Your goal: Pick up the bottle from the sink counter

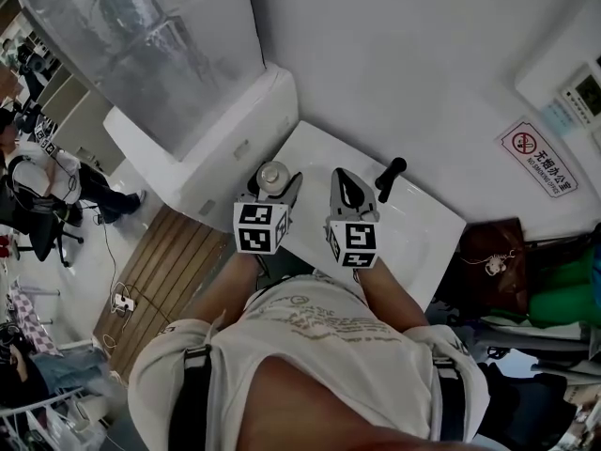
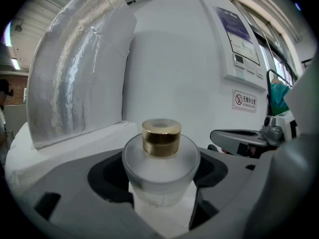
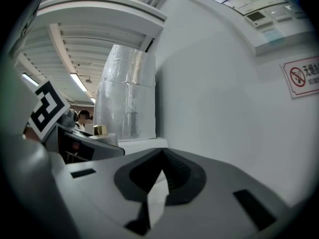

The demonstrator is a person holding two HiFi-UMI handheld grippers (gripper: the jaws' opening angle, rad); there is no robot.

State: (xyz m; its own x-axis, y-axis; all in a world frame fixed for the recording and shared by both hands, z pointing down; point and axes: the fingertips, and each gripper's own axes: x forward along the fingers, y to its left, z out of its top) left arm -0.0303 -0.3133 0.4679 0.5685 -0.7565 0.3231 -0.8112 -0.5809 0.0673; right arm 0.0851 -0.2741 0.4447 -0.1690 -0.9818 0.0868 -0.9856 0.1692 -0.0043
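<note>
A frosted glass bottle [image 2: 160, 169] with a gold cap [image 2: 161, 137] sits upright between the jaws of my left gripper [image 2: 162, 185], which is shut on its body. From the head view the bottle [image 1: 273, 175] is held over the left end of the white sink counter [image 1: 424, 238], with the left gripper [image 1: 271, 192] around it. My right gripper [image 1: 344, 182] hovers just to the right, shut with nothing in it. In the right gripper view its jaws [image 3: 162, 159] meet at the tips, and the gold cap [image 3: 99, 130] shows at the left.
A black faucet handle [image 1: 391, 175] stands behind the right gripper by the white wall. A silver foil-wrapped column [image 1: 141, 45] rises from a white ledge [image 1: 218, 148] to the left. A no-smoking sign [image 1: 536, 155] hangs on the wall. People sit at the far left.
</note>
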